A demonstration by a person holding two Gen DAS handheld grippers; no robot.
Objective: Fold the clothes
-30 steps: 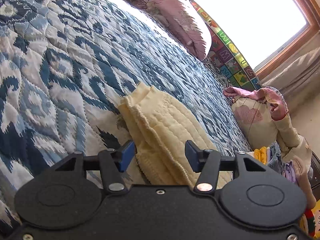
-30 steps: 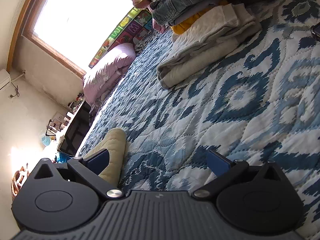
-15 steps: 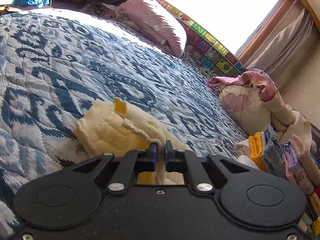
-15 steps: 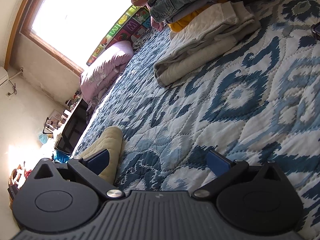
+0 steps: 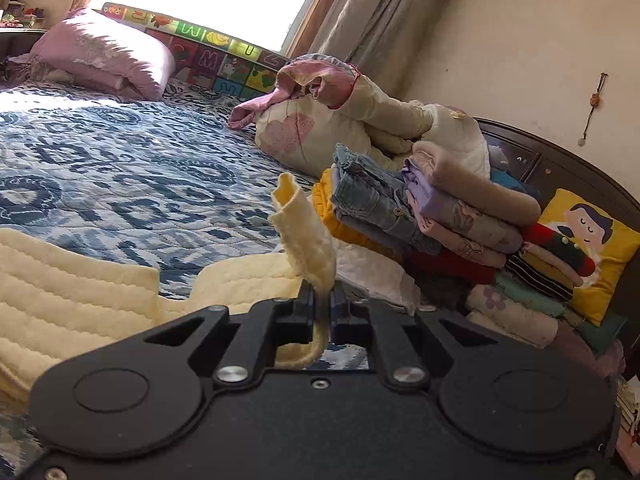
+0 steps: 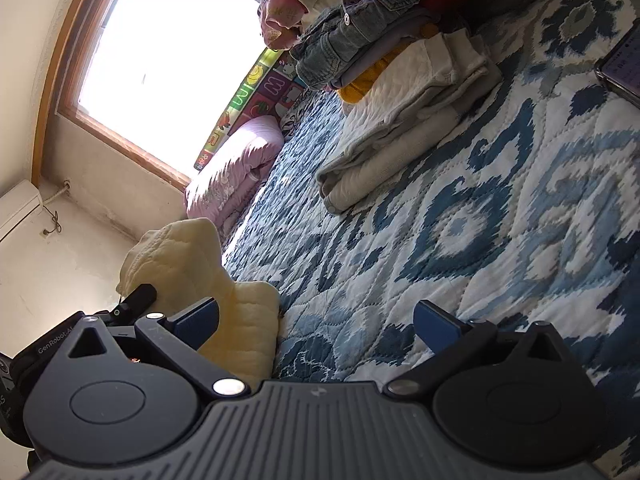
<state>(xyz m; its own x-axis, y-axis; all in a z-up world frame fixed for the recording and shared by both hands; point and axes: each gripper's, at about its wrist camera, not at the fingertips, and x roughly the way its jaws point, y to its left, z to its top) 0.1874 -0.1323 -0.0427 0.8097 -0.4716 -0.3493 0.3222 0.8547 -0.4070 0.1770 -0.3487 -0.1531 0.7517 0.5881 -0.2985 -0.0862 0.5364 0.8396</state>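
A pale yellow quilted garment point(image 5: 60, 280) lies on the blue and white patterned bedspread point(image 5: 120, 168). My left gripper point(image 5: 321, 300) is shut on an edge of it, and a folded flap point(image 5: 304, 232) stands up above the jaws. In the right wrist view the same garment point(image 6: 224, 304) is lifted at the lower left, with the left gripper's black tip beside it. My right gripper point(image 6: 320, 320) is open and empty, low over the bedspread point(image 6: 480, 240), its left finger point(image 6: 200, 318) close to the garment.
A stack of folded clothes point(image 5: 420, 208) stands against the dark headboard point(image 5: 560, 168), with a yellow cushion point(image 5: 592, 248). A folded grey-white garment point(image 6: 408, 128) lies on the bed. A pink pillow point(image 5: 104, 52) sits under the window. A phone point(image 6: 620, 68) lies at the right edge.
My left gripper closed on the yellow garment's edge, then lifted and swung it toward the clothes stack. The right gripper stayed open and barely moved.
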